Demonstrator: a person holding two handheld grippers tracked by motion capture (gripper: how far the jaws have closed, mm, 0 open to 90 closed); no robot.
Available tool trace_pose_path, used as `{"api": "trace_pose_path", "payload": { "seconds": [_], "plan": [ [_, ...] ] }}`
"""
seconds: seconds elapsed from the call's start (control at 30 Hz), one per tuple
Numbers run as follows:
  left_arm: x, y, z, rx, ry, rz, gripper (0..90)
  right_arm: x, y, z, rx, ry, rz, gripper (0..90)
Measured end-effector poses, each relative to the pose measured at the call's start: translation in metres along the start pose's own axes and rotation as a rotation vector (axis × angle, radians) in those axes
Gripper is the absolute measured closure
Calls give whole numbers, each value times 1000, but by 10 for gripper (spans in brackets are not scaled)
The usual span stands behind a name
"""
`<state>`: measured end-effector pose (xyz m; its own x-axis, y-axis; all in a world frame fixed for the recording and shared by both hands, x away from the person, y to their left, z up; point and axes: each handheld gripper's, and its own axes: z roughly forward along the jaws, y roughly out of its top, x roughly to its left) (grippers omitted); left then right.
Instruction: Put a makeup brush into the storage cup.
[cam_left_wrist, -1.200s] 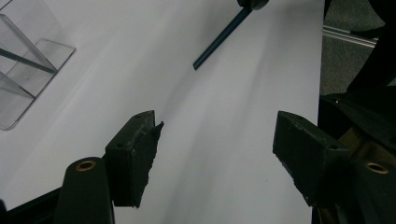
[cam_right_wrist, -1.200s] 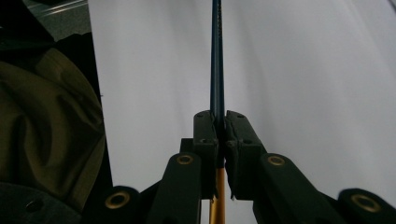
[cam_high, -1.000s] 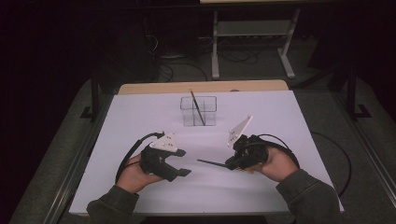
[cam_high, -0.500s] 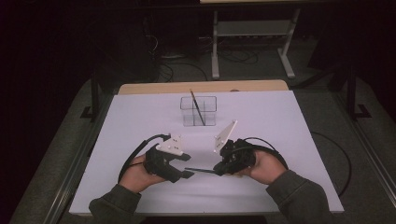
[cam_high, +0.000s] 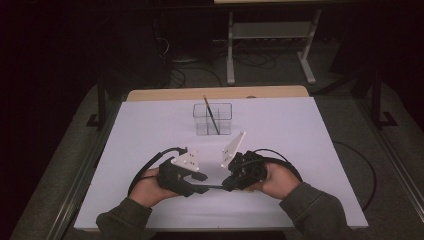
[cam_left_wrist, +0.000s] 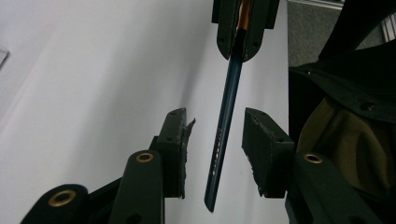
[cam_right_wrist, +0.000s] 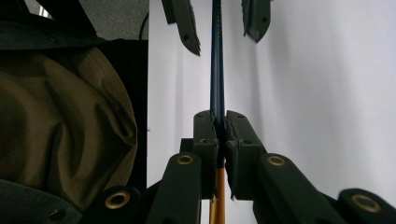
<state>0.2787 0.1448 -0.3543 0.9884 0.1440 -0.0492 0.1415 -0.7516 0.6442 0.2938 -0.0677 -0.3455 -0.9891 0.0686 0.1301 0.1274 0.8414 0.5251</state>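
Thinly, slender glossy blue brush handle (cam_left_wrist: 225, 126)

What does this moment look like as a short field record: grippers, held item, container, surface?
right gripper: shut on the blue stick
blue stick: slim, dark blue shaft with an orange section at the right gripper's grip; free end lies between the left gripper's jaws
left gripper: jaws closing in, pads not yet touching the stick
clear box: far side of both grippers, holds one upright stick
table: white top
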Motion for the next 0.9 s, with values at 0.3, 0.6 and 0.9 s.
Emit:
{"api": "trace_pose_path", "payload": {
  "seconds": [0.3,0.6,0.9],
  "plan": [
    [-2,0,3,22,-27,11,686,2,4,3,-4,9,-21,825],
    [-3,0,5,42,-55,34,776,4,7,4,-1,19,-34,825],
    [-4,0,7,59,-79,63,837,4,7,6,6,24,-60,824]
  ]
}}
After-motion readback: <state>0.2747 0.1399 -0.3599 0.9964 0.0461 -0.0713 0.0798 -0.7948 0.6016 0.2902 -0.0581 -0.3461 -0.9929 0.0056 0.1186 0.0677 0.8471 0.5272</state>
